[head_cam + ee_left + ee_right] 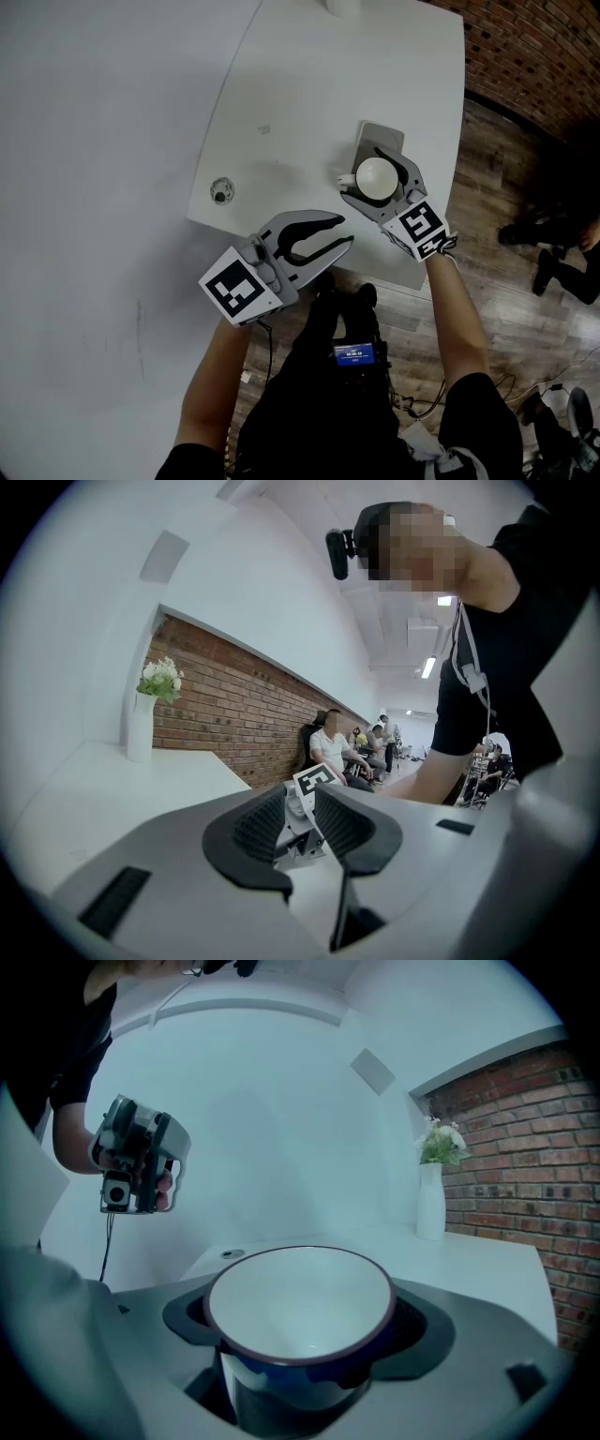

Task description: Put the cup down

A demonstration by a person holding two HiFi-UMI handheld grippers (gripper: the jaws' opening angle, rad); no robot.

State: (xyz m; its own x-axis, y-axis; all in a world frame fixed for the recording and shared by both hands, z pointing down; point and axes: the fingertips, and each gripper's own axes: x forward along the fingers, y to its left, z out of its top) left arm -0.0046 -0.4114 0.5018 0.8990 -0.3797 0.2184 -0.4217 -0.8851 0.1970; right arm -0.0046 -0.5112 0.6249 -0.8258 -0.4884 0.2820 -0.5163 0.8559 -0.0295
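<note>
A cup (374, 174), white inside and blue outside, sits between the jaws of my right gripper (376, 180), which is shut on its sides. In the head view the cup is over the near end of a grey square pad (382, 137) on the white table (309, 94); whether it touches the pad I cannot tell. The right gripper view shows the cup (298, 1302) upright and empty. My left gripper (345, 232) hovers near the table's front edge, left of the cup. Its jaws stand slightly apart with nothing between them (298, 825).
A round cable grommet (221, 191) is set in the table at the left. A white vase with flowers (431, 1194) stands at the table's far end. A brick wall (534, 47) and wooden floor lie to the right. Seated people (333, 747) are in the background.
</note>
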